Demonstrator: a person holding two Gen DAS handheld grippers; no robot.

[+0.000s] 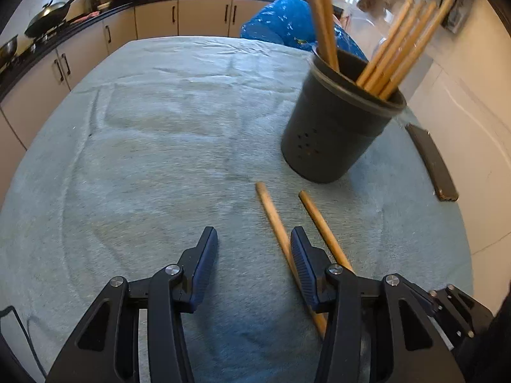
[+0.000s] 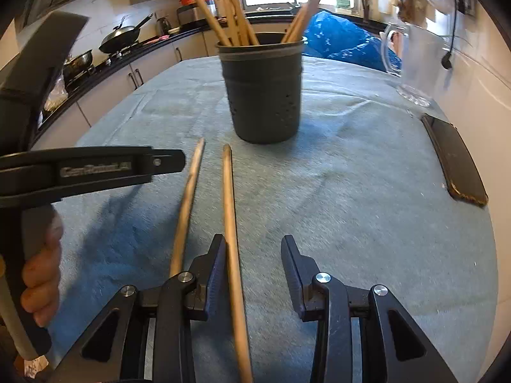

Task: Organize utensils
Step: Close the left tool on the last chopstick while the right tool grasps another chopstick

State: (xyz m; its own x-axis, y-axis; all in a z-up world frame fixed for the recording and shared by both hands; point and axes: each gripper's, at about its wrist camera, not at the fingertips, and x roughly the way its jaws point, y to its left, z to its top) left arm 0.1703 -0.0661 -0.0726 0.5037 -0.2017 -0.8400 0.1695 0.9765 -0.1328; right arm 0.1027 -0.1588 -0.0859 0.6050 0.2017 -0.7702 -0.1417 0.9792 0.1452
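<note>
Left hand-held gripper (image 1: 254, 239) low over the surface (image 1: 153, 146), jaws partly open, nothing between the pads. Two loose chopsticks lie on the cloth just at its right finger: near chopstick (image 1: 274, 220) runs under or just inside the right finger (image 1: 303, 261), cannot tell if it touches; far chopstick (image 1: 319, 223) lies outside that finger, passing behind it. Neither is gripped.

Right hand-held gripper (image 2: 254, 245) also low over the surface, jaws partly open, pads not pressing on anything. In the right wrist view one chopstick (image 2: 231, 223) lies lengthwise between the fingers, hard against the left finger (image 2: 218, 261); the other chopstick (image 2: 188, 198) lies just outside that finger, to the left. Both point ahead toward the holder.

Holder (image 2: 263, 95), dark, perforated, stands upright on the surface ahead of the right gripper, and ahead and right of the left gripper. It carries a bunch of chopsticks (image 1: 402, 48) leaning out over its rim.

Phone (image 2: 453, 159) lies flat ahead and right of the right gripper, near the surface edge. Glass jug (image 2: 415, 60) stands beyond the phone. Blue bag (image 2: 345, 41) behind the holder at the far edge.

Left gripper's body shows at the left of the right wrist view, a hand (image 2: 41, 274) wrapped on its handle.
</note>
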